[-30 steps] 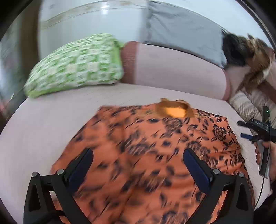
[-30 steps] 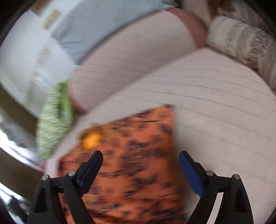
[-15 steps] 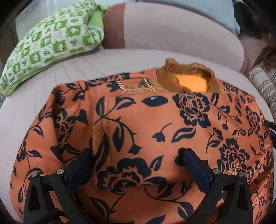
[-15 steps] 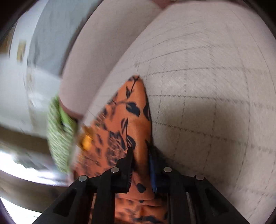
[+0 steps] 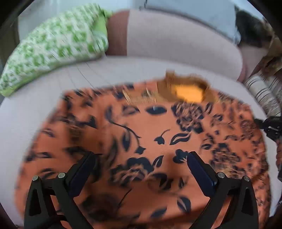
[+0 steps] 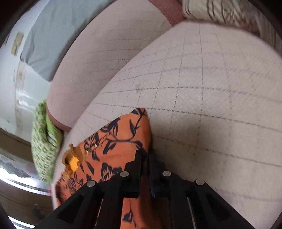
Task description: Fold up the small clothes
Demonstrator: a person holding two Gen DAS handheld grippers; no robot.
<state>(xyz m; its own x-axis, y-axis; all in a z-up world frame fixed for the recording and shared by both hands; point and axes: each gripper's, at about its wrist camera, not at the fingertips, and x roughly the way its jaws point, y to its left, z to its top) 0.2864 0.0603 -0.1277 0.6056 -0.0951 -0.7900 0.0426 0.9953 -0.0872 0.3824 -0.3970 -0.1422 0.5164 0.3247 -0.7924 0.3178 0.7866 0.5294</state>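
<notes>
An orange garment (image 5: 149,126) with a dark floral print lies spread flat on the pale quilted seat (image 6: 211,88), its brown collar (image 5: 169,86) at the far side. My left gripper (image 5: 141,156) hovers low over the garment's near half, open, with only flat cloth below its fingers. In the right wrist view, my right gripper (image 6: 146,156) is closing its jaws, pinching the right edge of the garment (image 6: 119,144) between the pads. The right gripper (image 5: 269,126) also shows at the right edge of the left wrist view.
A green and white pillow (image 5: 52,47) lies at the far left. A pink bolster (image 5: 176,40) runs along the back, with grey cloth (image 5: 190,10) above it. Striped fabric (image 5: 264,91) is piled at the far right. Bare seat lies right of the garment.
The right jaws went from wide open to pinched on the garment's right edge. The left gripper came down closer over the garment and stayed open.
</notes>
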